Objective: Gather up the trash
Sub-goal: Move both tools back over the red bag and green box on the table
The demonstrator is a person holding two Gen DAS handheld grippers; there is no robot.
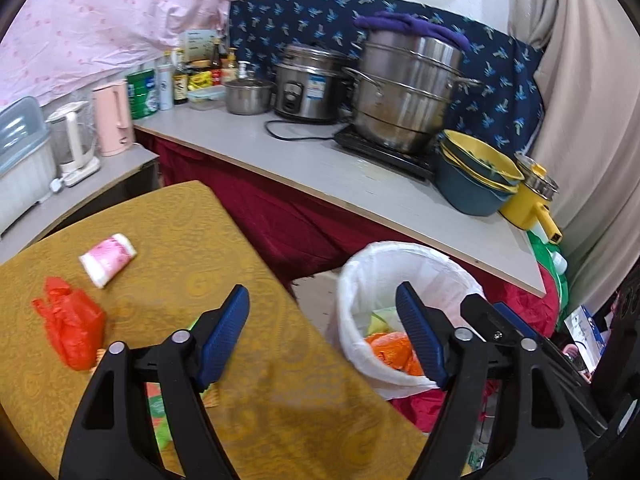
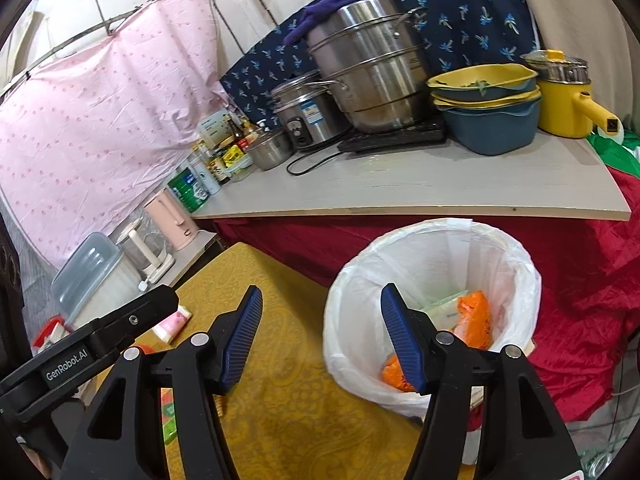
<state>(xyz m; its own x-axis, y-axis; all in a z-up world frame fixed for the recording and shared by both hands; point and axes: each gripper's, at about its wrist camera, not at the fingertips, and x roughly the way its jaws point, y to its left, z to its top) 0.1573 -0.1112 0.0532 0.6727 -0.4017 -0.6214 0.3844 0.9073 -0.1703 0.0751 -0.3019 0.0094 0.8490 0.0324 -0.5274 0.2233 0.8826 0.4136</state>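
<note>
A white-lined trash bin [image 1: 352, 280] [image 2: 440, 240] stands beside the yellow-clothed table [image 1: 180, 240] [image 2: 248, 280], with orange wrappers [image 1: 390, 346] [image 2: 474, 316] inside. On the table lie a red plastic bag [image 1: 74, 326], a pink-and-white packet [image 1: 108, 258] [image 2: 172, 324] and a green-and-orange wrapper [image 1: 158, 404] [image 2: 168, 416], partly hidden by the fingers. My left gripper [image 1: 322, 296] is open and empty over the table edge and bin. My right gripper [image 2: 322, 296] is open and empty, its right finger above the bin.
A grey counter [image 1: 320, 172] [image 2: 420, 184] behind the bin holds a steel steamer pot [image 1: 404, 92], rice cooker [image 1: 308, 84], stacked bowls [image 2: 488, 108], a yellow pot [image 2: 564, 96] and bottles. A pink kettle [image 1: 114, 118] stands on a lower shelf at left. Red cloth [image 2: 580, 280] hangs below the counter.
</note>
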